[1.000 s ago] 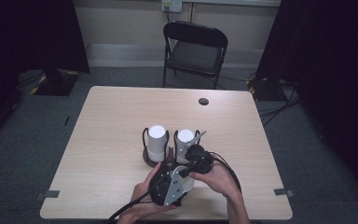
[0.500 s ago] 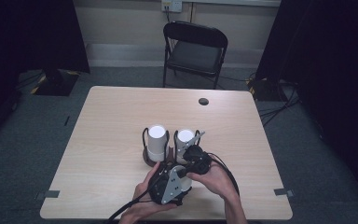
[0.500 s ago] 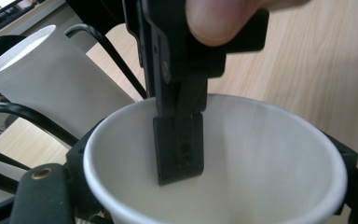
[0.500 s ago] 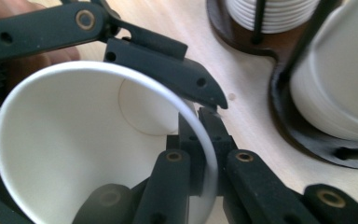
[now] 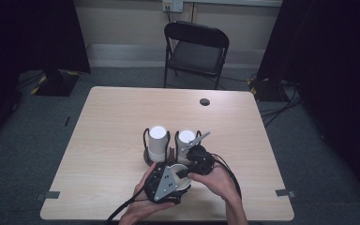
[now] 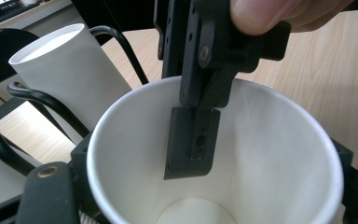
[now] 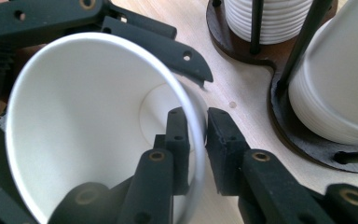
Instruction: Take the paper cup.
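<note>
The cup lies near the front edge of the counter, just in front of the dark holder that carries two stacks of white cups. It is caught between both hands, and its long axis is tipped over so that the mouth faces the right gripper. In the left gripper view the cup sits cradled between that gripper's own black jaws, which reach round its outside on either side; the left gripper thus grasps the cup by its body, and its jaws have just been closing a little further on it. The right gripper comes at the rim from the holder's side: in the right gripper view one jaw is inside the cup and the other outside, so the thin wall runs between them. The right gripper has just been opening, and a sliver of space seems to show between each pad and the wall, so I judge the pinch on the rim released, or nearly so, with the wall between the jaws yet. The left gripper view shows the same inner jaw hanging down into the cup's mouth. Both hands are at the cup; what the next move turns on is that the right jaws straddle the rim, so drawing them back along the cup's axis would clear it.
</note>
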